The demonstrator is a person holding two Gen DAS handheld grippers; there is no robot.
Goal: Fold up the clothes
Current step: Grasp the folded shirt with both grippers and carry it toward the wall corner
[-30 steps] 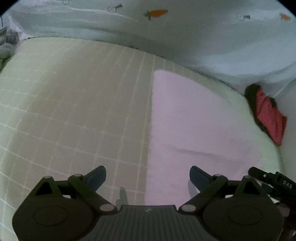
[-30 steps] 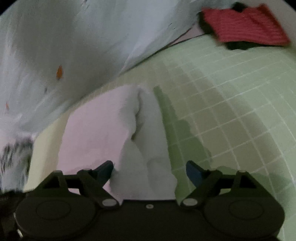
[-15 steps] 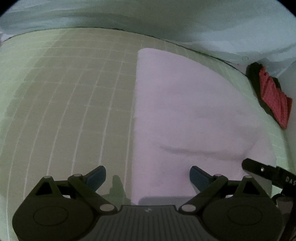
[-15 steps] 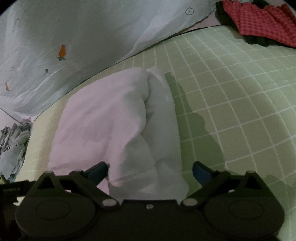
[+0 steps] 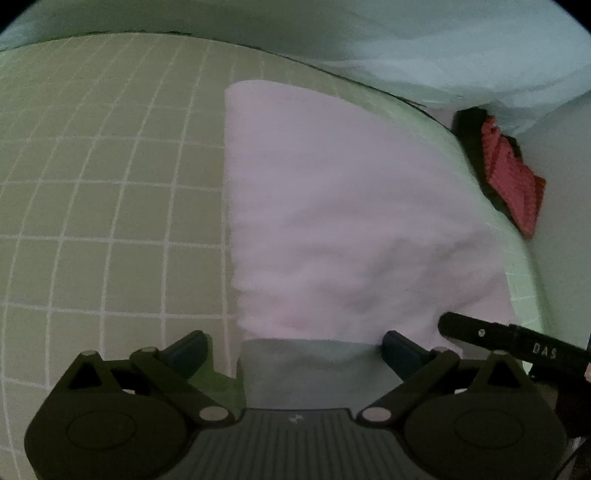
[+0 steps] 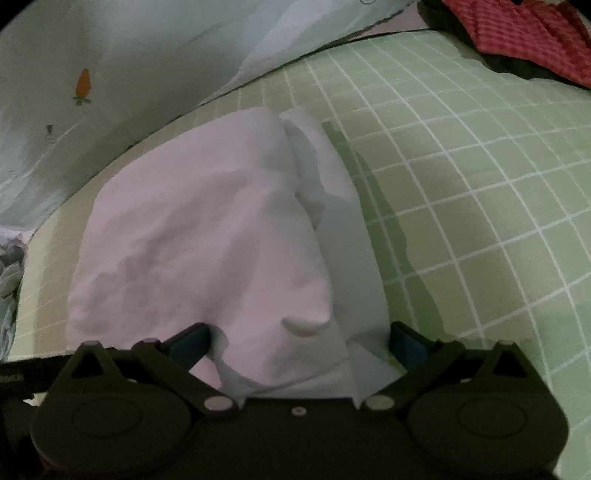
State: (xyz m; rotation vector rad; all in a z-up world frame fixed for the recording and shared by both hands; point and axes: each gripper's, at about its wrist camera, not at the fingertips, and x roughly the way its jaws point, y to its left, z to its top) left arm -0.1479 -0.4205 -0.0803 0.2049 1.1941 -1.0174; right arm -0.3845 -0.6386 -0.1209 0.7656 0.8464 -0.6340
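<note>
A pale pink garment (image 5: 332, 221) lies on the green checked sheet (image 5: 110, 184), flat along its left edge and wrinkled near its front. My left gripper (image 5: 293, 345) is open, and the garment's near edge sits between its fingers. In the right wrist view the same garment (image 6: 207, 236) is bunched, with a folded flap along its right side. My right gripper (image 6: 299, 336) is open too, its fingers straddling the rumpled near end of the cloth. A black part of the right gripper (image 5: 509, 343) shows at the left view's right edge.
A red and black knitted item (image 5: 509, 173) lies past the sheet's right edge and shows again as a red knit (image 6: 524, 33). A pale blue quilt with carrot prints (image 6: 81, 85) is heaped along the far side. Bare green sheet (image 6: 480, 184) spreads to the right.
Both grippers have come down and forward to the garment's near end, so the cloth now lies between their fingers. The garment looks more bunched at the front than before.
</note>
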